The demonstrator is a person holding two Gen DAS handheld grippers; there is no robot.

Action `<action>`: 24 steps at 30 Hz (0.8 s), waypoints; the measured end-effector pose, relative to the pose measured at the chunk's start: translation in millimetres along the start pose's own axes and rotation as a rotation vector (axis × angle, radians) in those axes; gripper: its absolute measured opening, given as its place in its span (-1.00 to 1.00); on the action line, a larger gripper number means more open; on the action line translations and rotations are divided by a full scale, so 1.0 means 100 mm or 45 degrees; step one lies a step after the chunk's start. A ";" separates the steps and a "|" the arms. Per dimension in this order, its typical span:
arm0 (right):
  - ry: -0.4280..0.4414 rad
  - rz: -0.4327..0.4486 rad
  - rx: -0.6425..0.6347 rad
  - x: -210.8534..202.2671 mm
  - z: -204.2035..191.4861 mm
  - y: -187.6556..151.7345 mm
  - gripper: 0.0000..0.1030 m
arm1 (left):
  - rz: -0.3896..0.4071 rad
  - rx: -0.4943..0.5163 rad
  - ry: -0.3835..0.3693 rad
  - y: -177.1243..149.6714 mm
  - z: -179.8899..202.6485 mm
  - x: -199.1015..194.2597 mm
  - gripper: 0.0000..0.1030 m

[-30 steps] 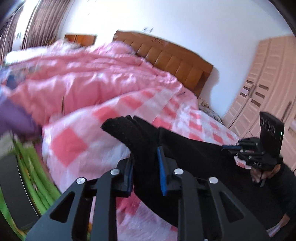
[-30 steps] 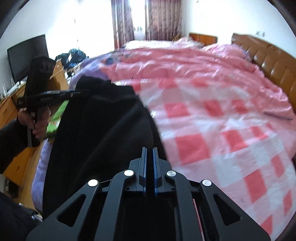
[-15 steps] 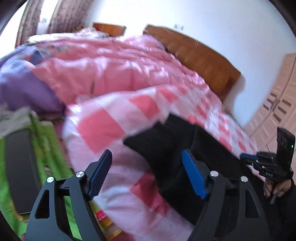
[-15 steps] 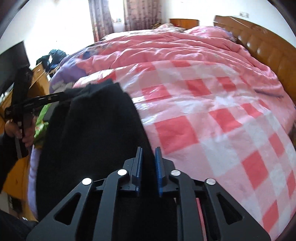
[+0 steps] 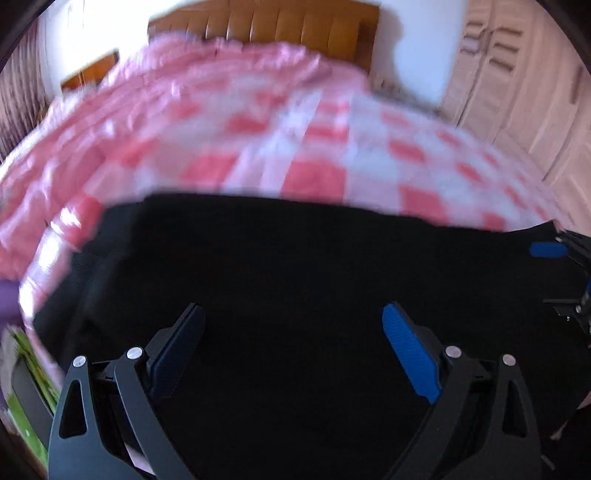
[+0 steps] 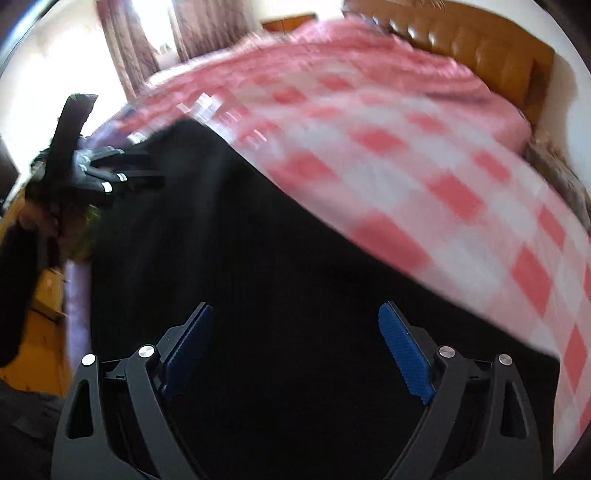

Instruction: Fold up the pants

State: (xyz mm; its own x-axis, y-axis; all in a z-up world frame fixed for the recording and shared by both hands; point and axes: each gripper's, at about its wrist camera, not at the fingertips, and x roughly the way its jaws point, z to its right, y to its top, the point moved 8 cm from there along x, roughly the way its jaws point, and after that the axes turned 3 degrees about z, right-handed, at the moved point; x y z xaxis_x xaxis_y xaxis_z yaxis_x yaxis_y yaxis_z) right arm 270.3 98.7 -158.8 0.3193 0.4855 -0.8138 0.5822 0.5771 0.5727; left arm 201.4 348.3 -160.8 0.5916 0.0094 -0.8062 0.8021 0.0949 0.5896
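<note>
Closest to me, the left gripper point(image 5: 291, 332) has its fingers point(image 5: 410, 350) spread wide and opening further, pointed down at the black pants point(image 5: 295, 277). Dark fabric fills the gap beneath them, but neither pad presses on it, so I read this as a release: the cloth lies on its own. The right gripper point(image 6: 295, 332) is the same story, its blue-padded fingers point(image 6: 402, 347) parting over the pants point(image 6: 258, 258) with nothing pinched between them. I judge both hands have let go so the fold can settle flat rather than be dragged along.

The pants lie spread on the near part of the bed point(image 5: 314, 140), a broad dark slab across the pink-and-white checked cover, its far edge running fairly straight from side to side. That straight edge suggests a fold laid over, though motion blur keeps me from counting layers. At the right edge of the left view I can see a blue pad of the other gripper by the pants' end; in the right view the left gripper point(image 6: 110, 173) sits at the pants' far left corner, so my hands stand at opposite ends to keep the width even.

Beyond the cloth, the rumpled pink duvet point(image 6: 332, 51) is bunched toward the wooden headboard point(image 5: 295, 29), leaving the near stretch clear for working. A wardrobe point(image 5: 517, 92) stands off to the right.
</note>
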 end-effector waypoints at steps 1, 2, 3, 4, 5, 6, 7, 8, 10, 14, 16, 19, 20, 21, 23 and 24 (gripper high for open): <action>0.035 0.046 0.010 -0.04 0.06 0.01 0.53 | -0.006 -0.006 0.016 -0.01 -0.03 0.06 0.96; 0.086 0.061 0.077 -0.07 0.16 0.01 0.34 | 0.014 -0.017 0.006 0.00 -0.04 0.08 0.97; 0.097 0.069 0.127 -0.09 0.23 0.01 0.11 | 0.015 -0.028 0.000 0.00 -0.05 0.09 0.97; 0.098 0.075 0.158 -0.09 0.29 0.00 0.03 | 0.017 -0.025 0.013 0.01 -0.05 0.08 0.97; 0.097 0.088 0.174 -0.10 0.34 -0.02 -0.06 | 0.020 -0.023 0.024 0.01 -0.06 0.08 0.97; 0.099 0.101 0.180 -0.09 0.35 -0.03 -0.06 | 0.022 -0.031 0.026 0.02 -0.05 0.07 0.97; 0.095 0.111 0.188 -0.10 0.35 -0.04 -0.06 | 0.024 -0.039 0.031 0.02 -0.05 0.07 0.97; 0.054 0.117 0.194 -0.13 0.36 -0.07 0.00 | 0.027 -0.044 0.040 0.02 -0.05 0.07 0.97; -0.079 0.112 0.193 -0.26 0.38 -0.11 0.52 | 0.030 -0.043 0.057 0.03 -0.02 0.08 0.97; -0.311 0.129 0.201 -0.66 0.58 -0.45 0.90 | 0.040 -0.075 0.079 0.08 -0.03 0.10 0.97; -0.382 0.055 0.255 -0.70 0.80 -0.73 0.90 | 0.023 -0.091 0.138 0.09 -0.03 0.07 0.97; -0.457 0.044 0.319 -0.96 1.04 -1.17 0.89 | 0.087 -0.035 0.379 0.18 0.18 -0.20 0.93; -0.466 0.075 0.358 -1.13 1.07 -1.26 0.89 | 0.158 0.030 0.356 0.22 0.45 -0.37 0.95; -0.480 0.095 0.381 -1.24 1.08 -1.33 0.90 | 0.207 0.072 0.305 0.23 0.70 -0.50 0.95; -0.540 0.137 0.429 -1.51 1.11 -1.51 0.90 | 0.252 0.145 0.155 0.20 1.21 -0.65 0.96; -0.560 0.156 0.452 -1.67 1.14 -1.66 0.90 | 0.248 0.211 0.011 0.12 1.61 -0.71 0.96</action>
State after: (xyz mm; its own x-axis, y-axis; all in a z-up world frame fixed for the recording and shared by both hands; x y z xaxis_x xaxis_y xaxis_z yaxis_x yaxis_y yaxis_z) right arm 206.1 -153.1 -129.1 0.6366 0.1723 -0.7517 0.7125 0.2414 0.6588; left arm 182.2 188.7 -88.8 0.7363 0.0201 -0.6764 0.6758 -0.0739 0.7334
